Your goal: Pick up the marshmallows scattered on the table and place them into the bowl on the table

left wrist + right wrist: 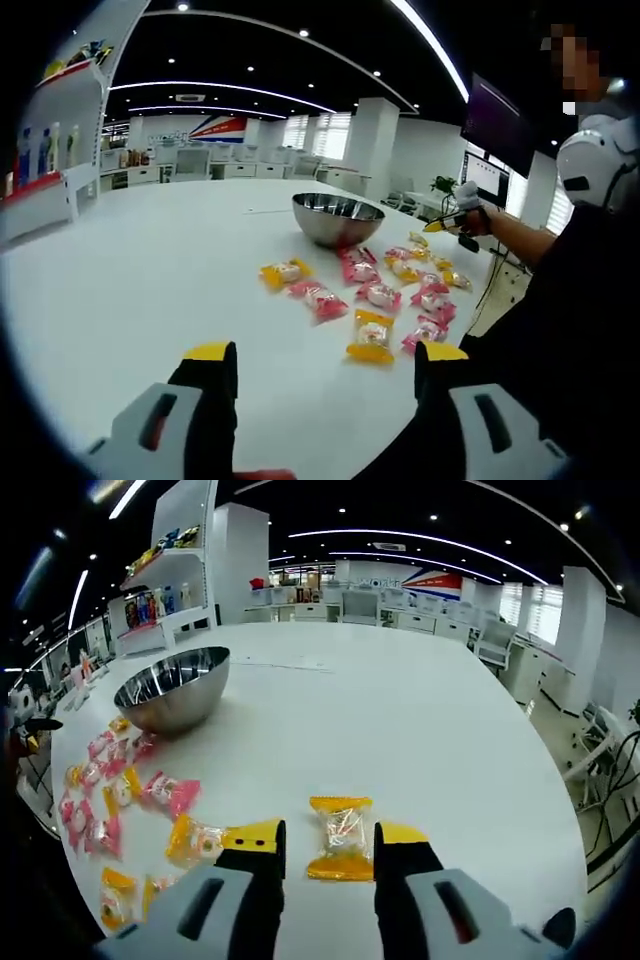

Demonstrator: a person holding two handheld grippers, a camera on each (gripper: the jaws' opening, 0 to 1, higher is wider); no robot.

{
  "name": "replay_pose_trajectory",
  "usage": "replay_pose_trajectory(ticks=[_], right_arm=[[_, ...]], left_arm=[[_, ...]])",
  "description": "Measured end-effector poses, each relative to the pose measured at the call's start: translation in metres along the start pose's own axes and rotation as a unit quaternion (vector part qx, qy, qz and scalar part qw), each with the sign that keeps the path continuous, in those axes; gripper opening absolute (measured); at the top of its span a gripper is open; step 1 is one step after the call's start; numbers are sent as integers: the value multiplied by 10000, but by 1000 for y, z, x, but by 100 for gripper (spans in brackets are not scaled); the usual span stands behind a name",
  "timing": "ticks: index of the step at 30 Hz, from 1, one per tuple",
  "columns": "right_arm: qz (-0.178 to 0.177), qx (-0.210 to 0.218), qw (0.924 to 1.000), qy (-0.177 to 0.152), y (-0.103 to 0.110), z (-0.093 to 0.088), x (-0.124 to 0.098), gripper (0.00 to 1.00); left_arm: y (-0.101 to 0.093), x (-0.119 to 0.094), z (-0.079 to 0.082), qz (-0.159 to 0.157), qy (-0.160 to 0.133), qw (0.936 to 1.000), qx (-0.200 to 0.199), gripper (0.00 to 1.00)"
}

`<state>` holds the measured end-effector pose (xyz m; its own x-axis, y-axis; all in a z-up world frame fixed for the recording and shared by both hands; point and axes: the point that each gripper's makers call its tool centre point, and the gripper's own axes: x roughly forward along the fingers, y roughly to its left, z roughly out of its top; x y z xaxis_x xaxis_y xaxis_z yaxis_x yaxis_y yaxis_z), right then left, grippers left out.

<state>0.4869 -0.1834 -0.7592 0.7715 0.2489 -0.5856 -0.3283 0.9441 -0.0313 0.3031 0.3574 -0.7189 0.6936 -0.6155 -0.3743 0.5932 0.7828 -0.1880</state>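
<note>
Steel round bowl (172, 688) at 10 o'clock, inside looks empty | pink and yellow wrapped marshmallows (372, 295) all on white table (400, 730) | right gripper (328, 842) open astride yellow-wrapped marshmallow (341, 837) | left gripper (325, 360) open, empty | barely begun

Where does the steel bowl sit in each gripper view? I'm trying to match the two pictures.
Left gripper view: the steel bowl sits just right of centre, beyond the scattered marshmallows.
Right gripper view: the steel bowl sits at upper left, with the marshmallows trailing below it.
Shared landmark: the red-and-blue banner on the far wall.
</note>
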Motion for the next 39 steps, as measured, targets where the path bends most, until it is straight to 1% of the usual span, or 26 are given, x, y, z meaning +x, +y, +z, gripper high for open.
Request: replay_pose_trajectory(ticks=[12, 15, 18, 24, 26, 29, 39], right_arm=[[-83, 36, 9998, 173, -8, -14, 27, 34], [-110, 66, 9998, 132, -8, -16, 31, 33], [-131, 88, 9999, 67, -7, -15, 34, 32], [-207, 77, 9997, 38, -6, -19, 38, 30], [-232, 60, 9997, 30, -6, -21, 39, 26], [-268, 37, 9996, -25, -7, -21, 39, 24], [-329, -36, 9993, -162, -7, -21, 38, 21]], left_arm=[[1, -1, -2, 40, 13, 10000, -32, 71], [2, -1, -3, 53, 28, 10000, -51, 71], [3, -3, -4, 70, 17, 10000, -68, 71], [6, -4, -5, 122, 32, 9999, -105, 71], [6, -4, -5, 113, 27, 9999, -105, 70], [6, -4, -5, 113, 28, 9999, -107, 70], [4, -5, -7, 125, 33, 9999, -113, 70]])
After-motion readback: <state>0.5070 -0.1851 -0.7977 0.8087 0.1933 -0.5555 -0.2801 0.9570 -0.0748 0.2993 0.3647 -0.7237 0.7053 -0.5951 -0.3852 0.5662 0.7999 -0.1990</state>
